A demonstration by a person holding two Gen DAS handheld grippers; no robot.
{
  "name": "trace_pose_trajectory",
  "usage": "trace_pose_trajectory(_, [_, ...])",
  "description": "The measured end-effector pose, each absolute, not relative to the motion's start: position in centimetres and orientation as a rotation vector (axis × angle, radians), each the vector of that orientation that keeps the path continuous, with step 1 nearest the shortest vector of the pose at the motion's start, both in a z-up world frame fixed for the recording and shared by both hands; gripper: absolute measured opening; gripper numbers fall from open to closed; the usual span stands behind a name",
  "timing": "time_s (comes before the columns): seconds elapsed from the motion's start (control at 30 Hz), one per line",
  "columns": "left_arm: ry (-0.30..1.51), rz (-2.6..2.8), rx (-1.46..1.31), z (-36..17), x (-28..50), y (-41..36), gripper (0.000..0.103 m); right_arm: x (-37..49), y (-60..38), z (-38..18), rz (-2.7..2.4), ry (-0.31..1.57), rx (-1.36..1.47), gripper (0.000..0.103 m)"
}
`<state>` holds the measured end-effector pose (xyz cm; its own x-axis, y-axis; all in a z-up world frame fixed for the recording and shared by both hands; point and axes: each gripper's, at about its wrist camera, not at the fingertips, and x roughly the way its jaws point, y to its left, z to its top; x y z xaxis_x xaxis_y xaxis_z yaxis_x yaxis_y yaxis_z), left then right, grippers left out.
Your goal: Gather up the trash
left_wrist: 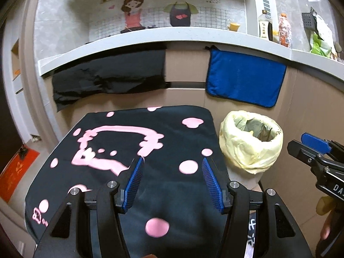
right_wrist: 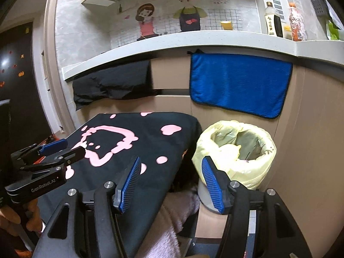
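Empty parted jaws before lined bin (right_wrist: 236,148)

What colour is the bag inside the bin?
Pale yellow; the bin bag shows best in the right wrist view.

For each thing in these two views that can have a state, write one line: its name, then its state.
left gripper: open, nothing between its fingers
right gripper: open, nothing between its fingers
bin: upright, lined with a yellow bag, mouth open
blue towel: hanging flat on the cabinet front
black cloth: hanging, crumpled
table cover: spread flat
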<state>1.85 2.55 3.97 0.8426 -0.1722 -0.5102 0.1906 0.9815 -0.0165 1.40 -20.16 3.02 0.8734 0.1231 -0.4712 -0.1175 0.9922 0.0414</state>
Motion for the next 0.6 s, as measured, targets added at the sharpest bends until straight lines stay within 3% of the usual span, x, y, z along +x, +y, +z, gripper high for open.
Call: trace_pose_trajectory(0.6, [0.457,-0.17,-0.015,5.5,-3.9,4.4,0.057,-4.2,-17.9,3.2,0.055,0.424,-0.006,0.056])
